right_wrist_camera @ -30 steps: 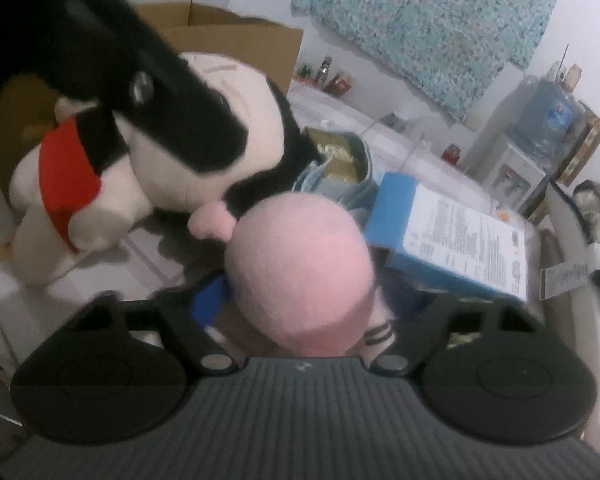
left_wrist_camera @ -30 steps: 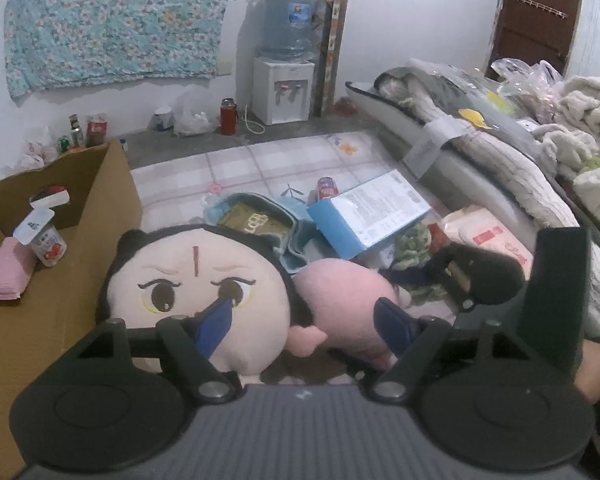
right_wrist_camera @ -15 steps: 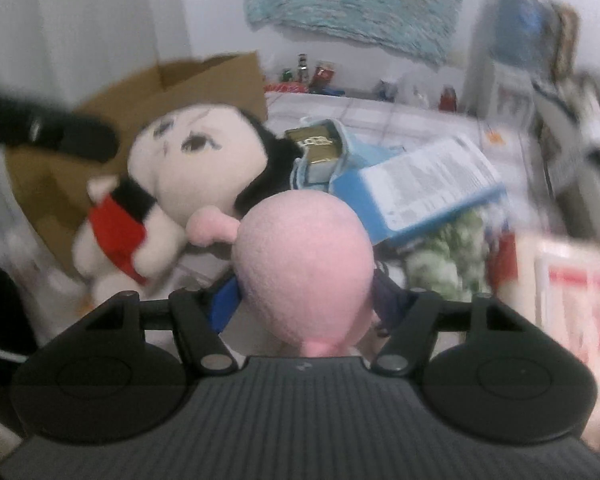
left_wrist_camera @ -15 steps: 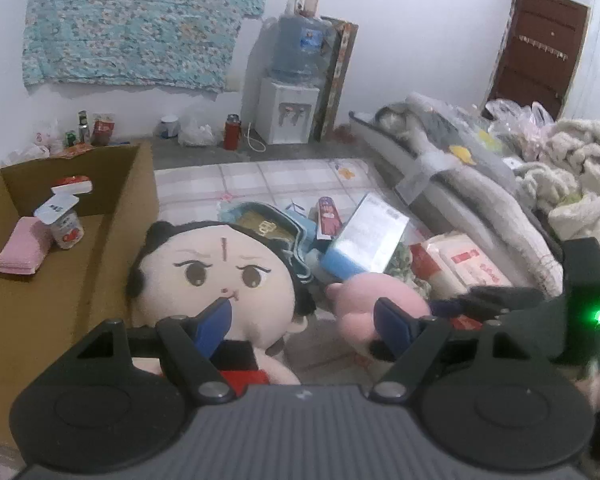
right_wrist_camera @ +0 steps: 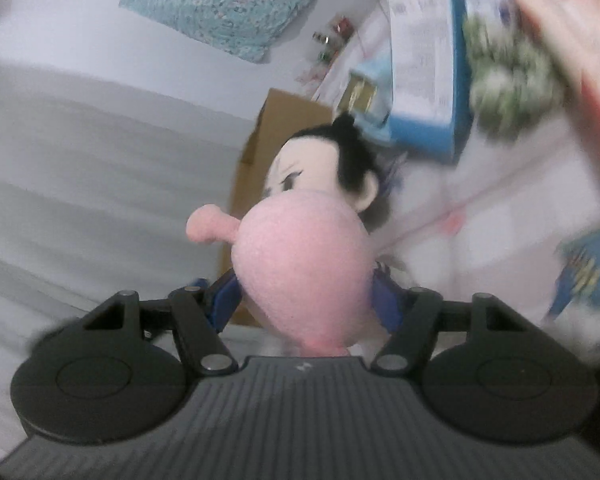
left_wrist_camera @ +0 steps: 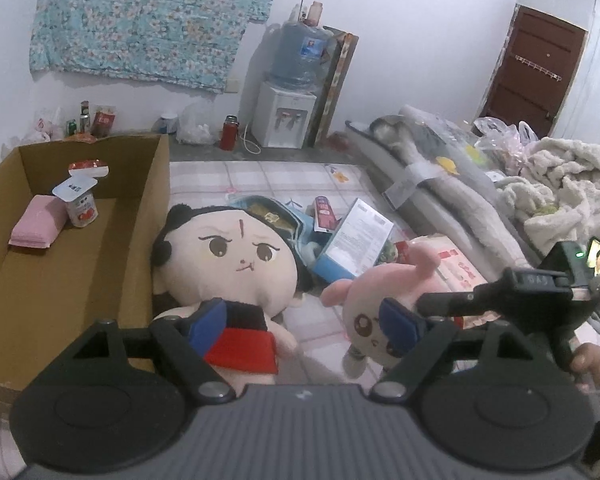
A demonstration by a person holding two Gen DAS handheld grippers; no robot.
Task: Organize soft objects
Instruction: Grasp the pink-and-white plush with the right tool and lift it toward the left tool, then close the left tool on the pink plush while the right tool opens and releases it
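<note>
A large black-haired doll [left_wrist_camera: 236, 260] in red and black sits on the floor mat against the cardboard box [left_wrist_camera: 132, 240]. It also shows in the right wrist view [right_wrist_camera: 320, 176]. My left gripper [left_wrist_camera: 304, 322] is open and empty, held above and before the doll. My right gripper [right_wrist_camera: 304, 300] is shut on a small pink plush [right_wrist_camera: 304, 272] and holds it off the floor. In the left wrist view the pink plush [left_wrist_camera: 380, 308] hangs face forward at the right, with the right gripper [left_wrist_camera: 452, 304] on it.
The box holds a folded pink cloth [left_wrist_camera: 38, 226] and a yogurt cup [left_wrist_camera: 80, 204]. A blue pouch [left_wrist_camera: 268, 212], a blue-and-white carton [left_wrist_camera: 356, 240] and packets lie behind the toys. A mattress with blankets [left_wrist_camera: 540, 200] runs along the right. A water dispenser [left_wrist_camera: 288, 116] stands at the wall.
My right gripper has lifted the pink plush off the floor and turned sharply, so its view is tilted and blurred. My left gripper has drawn back and up from the doll.
</note>
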